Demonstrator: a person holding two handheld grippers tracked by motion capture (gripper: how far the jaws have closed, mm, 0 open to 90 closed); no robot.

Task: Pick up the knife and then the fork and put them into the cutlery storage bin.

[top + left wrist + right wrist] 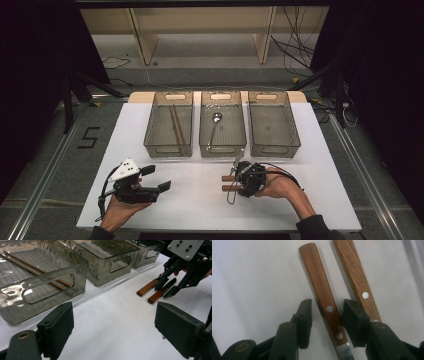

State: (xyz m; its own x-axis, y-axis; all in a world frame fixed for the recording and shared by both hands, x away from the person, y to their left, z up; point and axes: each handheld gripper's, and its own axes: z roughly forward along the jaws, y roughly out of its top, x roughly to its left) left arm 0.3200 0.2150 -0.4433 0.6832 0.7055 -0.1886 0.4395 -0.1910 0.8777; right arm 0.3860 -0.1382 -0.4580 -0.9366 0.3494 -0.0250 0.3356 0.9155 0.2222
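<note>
Two wooden-handled utensils lie side by side on the white table [195, 200]. In the right gripper view, one handle [319, 282] with metal rivets runs between the jaws of my right gripper [327, 303]. The second handle [354, 272] lies just outside the right pad [353, 322]. A gap shows between the left pad and the handle, so the jaws stand open around it. From above, the right gripper [238, 183] points left over the two handles [227, 178]. My left gripper [157, 178] is held open at the front left, nothing between its pads [60, 325].
Three clear bins stand in a row behind. The left bin [169, 95] holds a pair of brown chopsticks [176, 127], the middle bin [222, 95] a metal spoon [215, 125], and nothing lies in the right bin [274, 145]. A cable trails from the right gripper.
</note>
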